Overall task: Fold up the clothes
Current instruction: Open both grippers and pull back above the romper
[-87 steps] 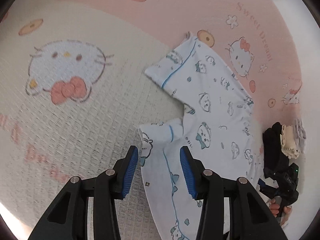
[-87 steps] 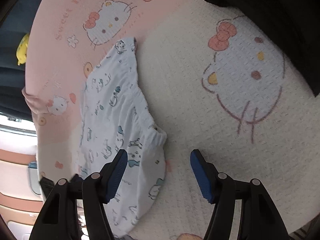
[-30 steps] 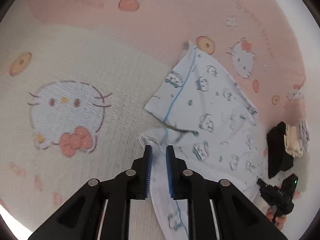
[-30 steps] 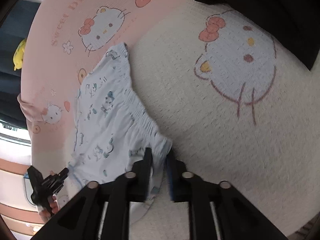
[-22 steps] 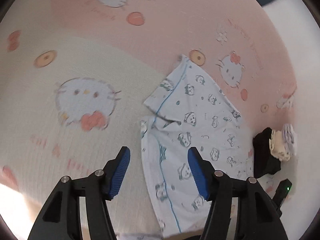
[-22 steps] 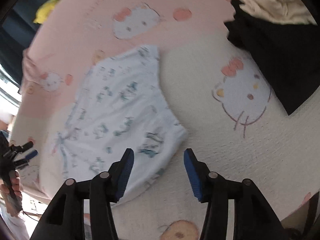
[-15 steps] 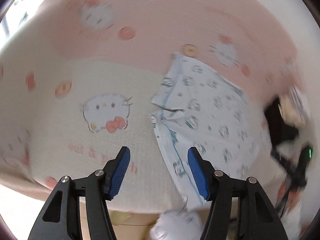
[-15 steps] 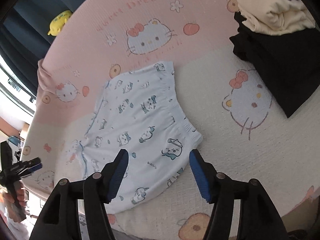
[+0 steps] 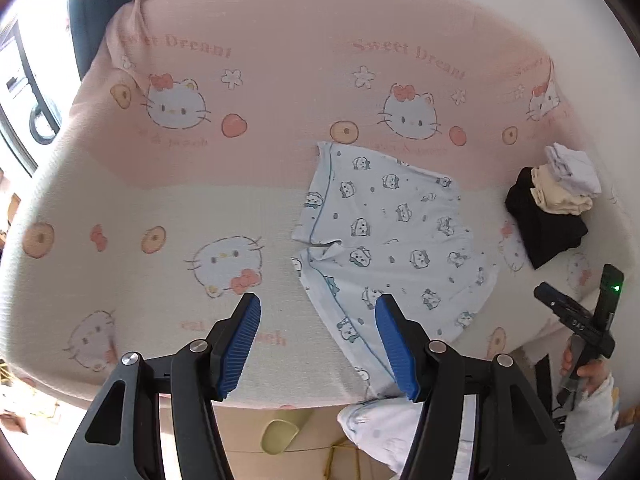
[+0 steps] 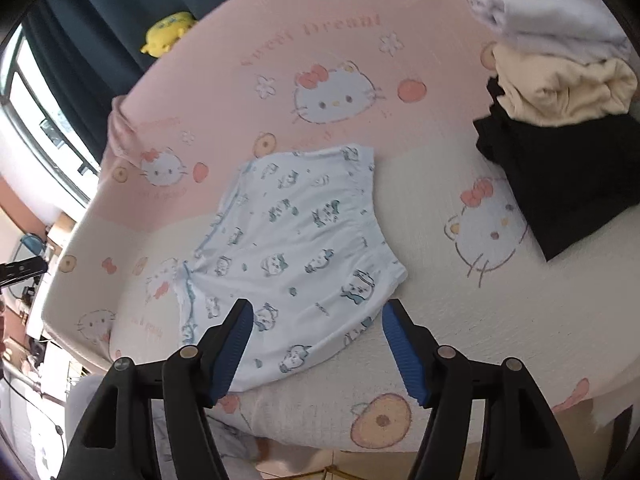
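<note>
Light blue printed shorts (image 9: 384, 236) lie spread flat on the pink and cream cartoon-cat sofa cover (image 9: 160, 220), one leg reaching the front edge. They also show in the right wrist view (image 10: 292, 256). My left gripper (image 9: 318, 344) is open and empty, held back above the sofa's front edge, left of the shorts' near leg. My right gripper (image 10: 316, 348) is open and empty, above the waistband end of the shorts. The right gripper also shows in the left wrist view (image 9: 576, 320), held by a hand.
A stack of folded clothes, black (image 10: 560, 168), cream (image 10: 560, 88) and white (image 10: 540, 12), sits at the sofa's right end; it also shows in the left wrist view (image 9: 556, 208). A yellow plush toy (image 10: 168, 28) sits on the backrest. More printed fabric (image 9: 376, 428) lies below the sofa's front edge.
Both grippers were shut on the shorts a second ago. They have since opened, let go and pulled back and up. The shorts now lie flat.
</note>
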The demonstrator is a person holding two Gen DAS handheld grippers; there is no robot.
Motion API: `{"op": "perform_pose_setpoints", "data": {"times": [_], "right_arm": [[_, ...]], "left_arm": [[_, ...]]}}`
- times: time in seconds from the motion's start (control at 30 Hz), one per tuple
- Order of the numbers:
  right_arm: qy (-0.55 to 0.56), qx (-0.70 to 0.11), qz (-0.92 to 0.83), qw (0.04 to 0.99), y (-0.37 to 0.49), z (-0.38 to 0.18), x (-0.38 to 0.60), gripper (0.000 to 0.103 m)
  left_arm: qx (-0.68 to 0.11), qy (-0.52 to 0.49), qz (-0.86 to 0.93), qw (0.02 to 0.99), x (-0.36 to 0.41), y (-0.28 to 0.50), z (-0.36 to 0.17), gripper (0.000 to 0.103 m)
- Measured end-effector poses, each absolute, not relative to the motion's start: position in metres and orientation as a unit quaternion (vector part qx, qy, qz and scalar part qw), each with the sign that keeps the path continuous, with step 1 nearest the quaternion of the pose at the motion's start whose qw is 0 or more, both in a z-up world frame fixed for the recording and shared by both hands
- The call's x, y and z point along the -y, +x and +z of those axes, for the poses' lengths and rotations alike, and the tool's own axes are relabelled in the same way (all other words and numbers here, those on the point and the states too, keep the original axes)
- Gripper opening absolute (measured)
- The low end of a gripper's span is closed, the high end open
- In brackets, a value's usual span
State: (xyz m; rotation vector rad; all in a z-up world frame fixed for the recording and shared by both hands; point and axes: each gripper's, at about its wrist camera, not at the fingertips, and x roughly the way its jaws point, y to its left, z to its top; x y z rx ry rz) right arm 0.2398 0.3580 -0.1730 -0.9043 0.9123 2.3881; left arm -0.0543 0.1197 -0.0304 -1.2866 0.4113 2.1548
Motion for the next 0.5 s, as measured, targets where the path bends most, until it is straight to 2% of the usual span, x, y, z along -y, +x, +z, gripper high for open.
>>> {"op": "perform_pose_setpoints", "data": {"times": [0.23, 0.37, 0.5], "right_arm": [[-0.354, -0.257, 0.875, 0.208, 0.22, -0.166, -0.356, 0.069], [-0.379, -0.188, 0.883, 0.204, 0.205, -0.167, -0.356, 0.069], [-0.407, -0.164, 0.877, 0.195, 0.192, -0.182, -0.362, 0.069]], "left_arm": [[-0.215, -0.453, 0.821, 0.273, -0.125, -0.049, -0.022, 0.057], [-0.232, -0.462, 0.811, 0.274, -0.136, -0.059, -0.041, 0.057], [-0.236, -0.481, 0.799, 0.275, -0.149, -0.064, -0.076, 0.057]]}}
